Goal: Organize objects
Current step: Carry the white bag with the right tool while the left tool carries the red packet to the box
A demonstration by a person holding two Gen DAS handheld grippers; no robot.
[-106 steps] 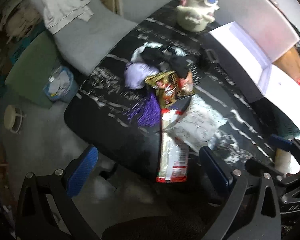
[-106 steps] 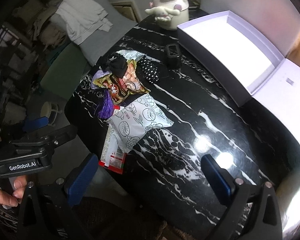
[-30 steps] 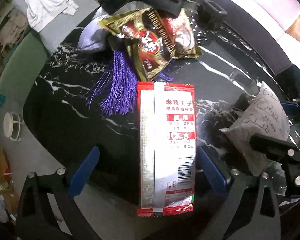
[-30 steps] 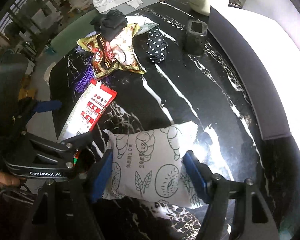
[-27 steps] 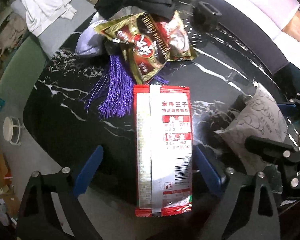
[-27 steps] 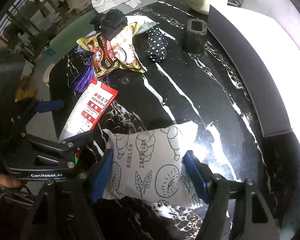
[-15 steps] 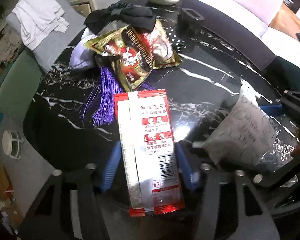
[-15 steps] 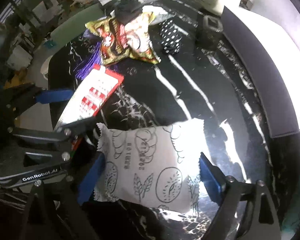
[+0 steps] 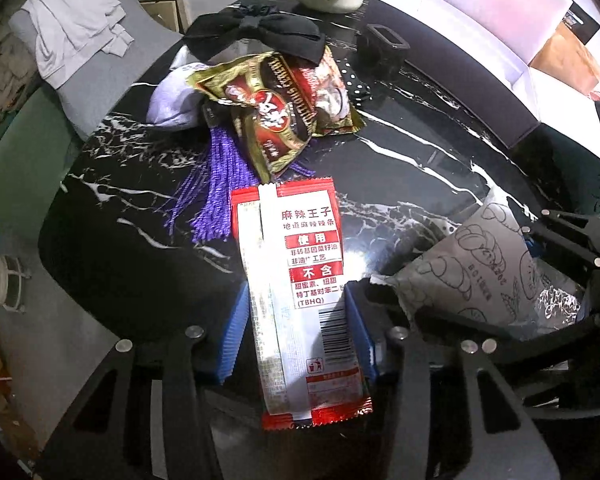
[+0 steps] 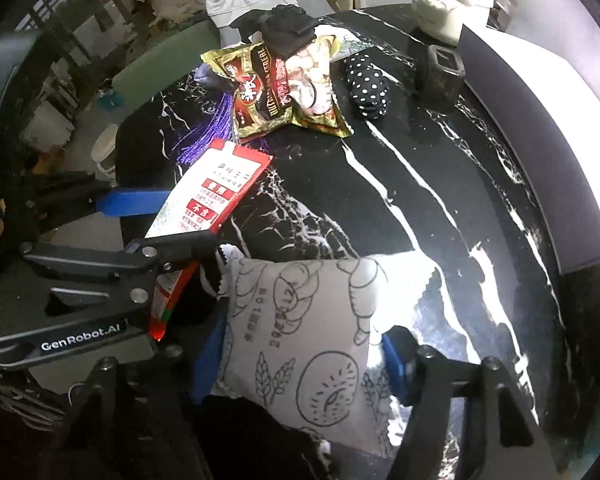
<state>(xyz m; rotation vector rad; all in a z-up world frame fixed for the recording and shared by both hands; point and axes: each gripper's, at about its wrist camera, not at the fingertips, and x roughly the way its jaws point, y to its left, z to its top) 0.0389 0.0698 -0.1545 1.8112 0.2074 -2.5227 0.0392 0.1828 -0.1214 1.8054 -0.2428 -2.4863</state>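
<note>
A long red and white foil snack packet (image 9: 300, 280) is seen at the lower centre of the left wrist view, held between the blue pads of the left gripper (image 9: 296, 332); the jaws are closing narrow on its lower half, and the pads appear to press its long edges. Its upper end points toward the centre of the frame, over the black marble-patterned desk (image 9: 420, 152). In the right wrist view, a grey-white puffed pillow bag printed with bread drawings (image 10: 320, 320) sits at the lower centre between the pads of the right gripper (image 10: 296, 360), whose jaws are closing at medium width against its sides. Both packets are judged light, soft and slippery: the flat one is likely to bend beyond the grip, so a hold nearer its middle would be steadier, while the air-filled bag is best taken across its sides without hard squeezing. In the upper centre a gold and red snack pouch (image 9: 284, 104), a purple tassel (image 9: 220, 192) and a black fabric bow (image 9: 260, 34) are left in a heap.
</note>
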